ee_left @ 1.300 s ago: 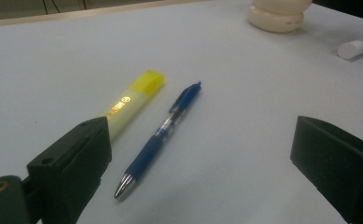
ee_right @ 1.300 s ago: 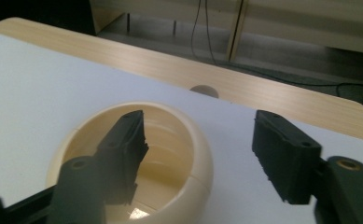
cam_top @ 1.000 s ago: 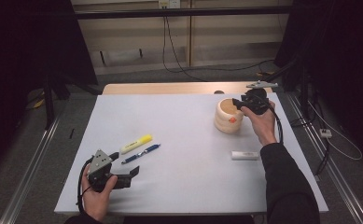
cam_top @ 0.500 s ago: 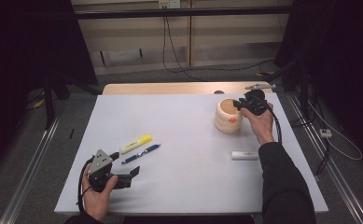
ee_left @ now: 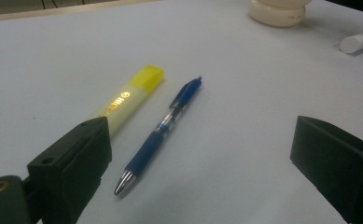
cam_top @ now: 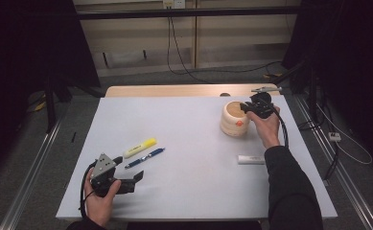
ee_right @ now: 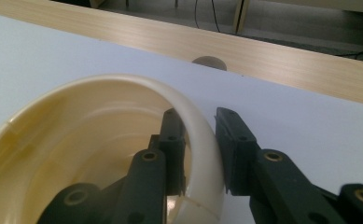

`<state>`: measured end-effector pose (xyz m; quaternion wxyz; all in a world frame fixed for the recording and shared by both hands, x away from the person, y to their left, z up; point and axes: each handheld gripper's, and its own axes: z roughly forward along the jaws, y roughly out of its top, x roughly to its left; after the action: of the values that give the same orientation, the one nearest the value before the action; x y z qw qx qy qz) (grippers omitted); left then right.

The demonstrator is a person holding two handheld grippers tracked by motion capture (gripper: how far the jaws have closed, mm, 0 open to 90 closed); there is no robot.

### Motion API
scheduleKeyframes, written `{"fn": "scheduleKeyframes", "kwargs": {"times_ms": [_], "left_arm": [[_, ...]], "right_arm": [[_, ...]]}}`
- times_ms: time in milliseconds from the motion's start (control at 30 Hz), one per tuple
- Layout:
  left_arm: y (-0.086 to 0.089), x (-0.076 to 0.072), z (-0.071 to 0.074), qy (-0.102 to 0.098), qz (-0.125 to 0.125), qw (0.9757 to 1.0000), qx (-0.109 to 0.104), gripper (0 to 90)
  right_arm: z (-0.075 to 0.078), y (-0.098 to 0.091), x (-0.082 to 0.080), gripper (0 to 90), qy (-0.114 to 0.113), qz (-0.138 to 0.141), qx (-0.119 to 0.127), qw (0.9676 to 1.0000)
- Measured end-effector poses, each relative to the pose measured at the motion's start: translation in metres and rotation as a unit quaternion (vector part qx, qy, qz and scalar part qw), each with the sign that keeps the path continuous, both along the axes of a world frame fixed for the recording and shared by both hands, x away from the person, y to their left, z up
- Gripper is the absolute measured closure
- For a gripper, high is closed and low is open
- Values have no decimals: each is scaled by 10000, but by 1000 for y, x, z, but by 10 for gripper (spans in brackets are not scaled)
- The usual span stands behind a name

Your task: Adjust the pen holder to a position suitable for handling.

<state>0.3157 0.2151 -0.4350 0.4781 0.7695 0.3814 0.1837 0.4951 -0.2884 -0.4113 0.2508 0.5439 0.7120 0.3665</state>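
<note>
While the left tool (cam_top: 137, 176) is lying open beside the pen (cam_top: 145, 157), the right tool (ee_right: 201, 140) is just closing its jaws over the cup (cam_top: 234, 118) wall at the surface's (cam_top: 184, 139) far right, seemingly to lift it.

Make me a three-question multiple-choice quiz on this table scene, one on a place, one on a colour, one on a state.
1. Where is the right gripper?
A. on the cup's rim
B. over the pen
C. off the table

2. What colour is the highlighter?
A. red
B. yellow
C. green

3. How do the left gripper's jaws stand?
A. shut on the pen
B. shut on nothing
C. open, holding nothing

Answers:
1 A, one jaw sits inside the cup wall, one outside, just closing on the rim.
2 B, its body and cap are yellow, beside the blue pen.
3 C, the jaws stand wide apart, the pen lying ahead.
</note>
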Motion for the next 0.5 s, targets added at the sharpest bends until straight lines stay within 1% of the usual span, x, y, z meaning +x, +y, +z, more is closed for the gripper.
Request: {"fn": "scheduleKeyframes", "kwargs": {"times_ms": [33,100,233,267,500], "left_arm": [[0,0,0,-2,-10,10000,5,53],[0,0,0,2,-8,10000,3,53],[-1,0,-1,34,-52,10000,57,53],[-1,1,-1,43,-44,10000,37,53],[-1,1,-1,55,-58,10000,46,53]], "right_arm": [[1,1,0,754,-1,17,-77,10000],[1,1,0,755,0,19,-104,9999],[1,-1,-2,760,9,-65,-71,10000],[2,-2,-2,762,8,-63,-108,9999],[6,-1,-5,764,-39,-59,-135,9999]]}}
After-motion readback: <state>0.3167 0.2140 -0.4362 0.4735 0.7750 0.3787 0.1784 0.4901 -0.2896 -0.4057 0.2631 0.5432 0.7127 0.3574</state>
